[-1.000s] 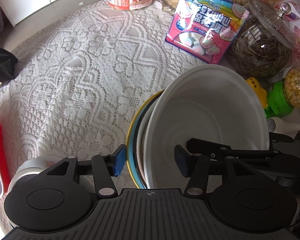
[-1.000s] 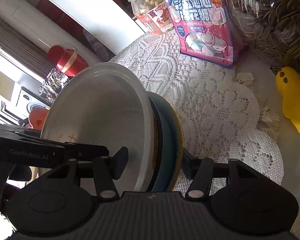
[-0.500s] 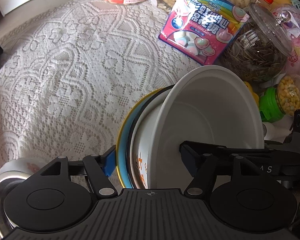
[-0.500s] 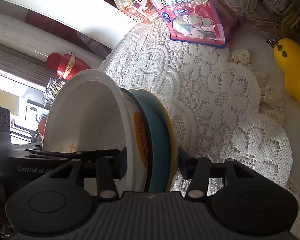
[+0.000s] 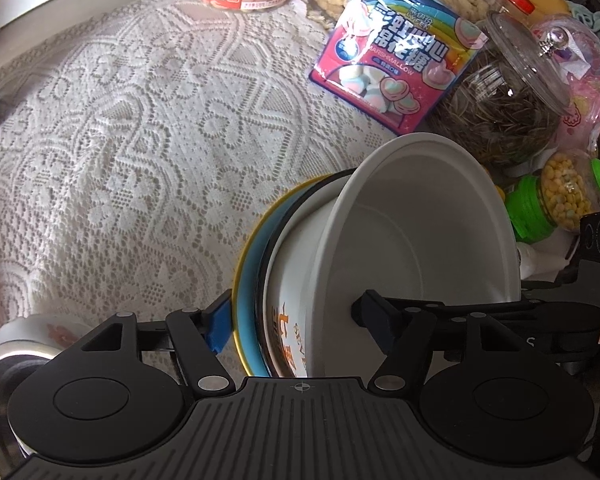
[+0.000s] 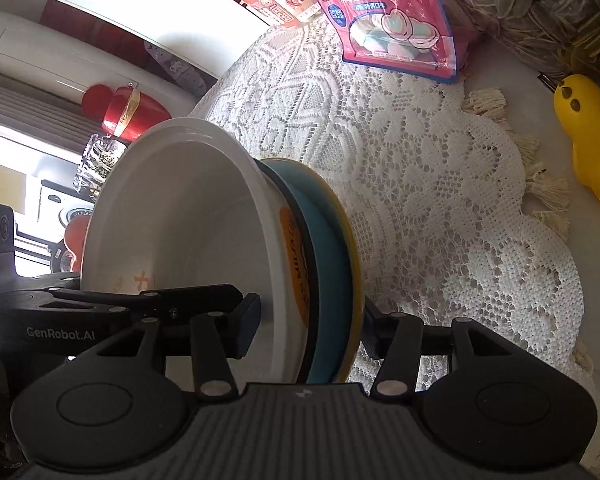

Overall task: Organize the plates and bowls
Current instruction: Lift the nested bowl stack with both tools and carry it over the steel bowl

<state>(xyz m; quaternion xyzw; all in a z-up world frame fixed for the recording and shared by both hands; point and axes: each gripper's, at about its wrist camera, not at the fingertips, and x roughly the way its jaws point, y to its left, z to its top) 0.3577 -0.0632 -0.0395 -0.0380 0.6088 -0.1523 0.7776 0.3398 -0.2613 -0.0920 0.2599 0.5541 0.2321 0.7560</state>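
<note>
Over the table's white lace cloth (image 5: 132, 128), a stack tipped on edge hangs in the air: a deep white paper bowl (image 5: 420, 232) nested against a blue plate with a yellow rim (image 5: 246, 280). Gripping it across bowl floor and plate back, the right gripper (image 6: 308, 320) bears it, probably for carrying to a clear spot. Straddling the stack, the left gripper (image 5: 290, 326) has just been opening, its fingers seemingly released.

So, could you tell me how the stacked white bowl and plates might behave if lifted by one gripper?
The white bowl looks glossy, so probably slippery. Nested loosely in the blue plate, it could slide apart. Tilted on edge, it may tip.
</note>
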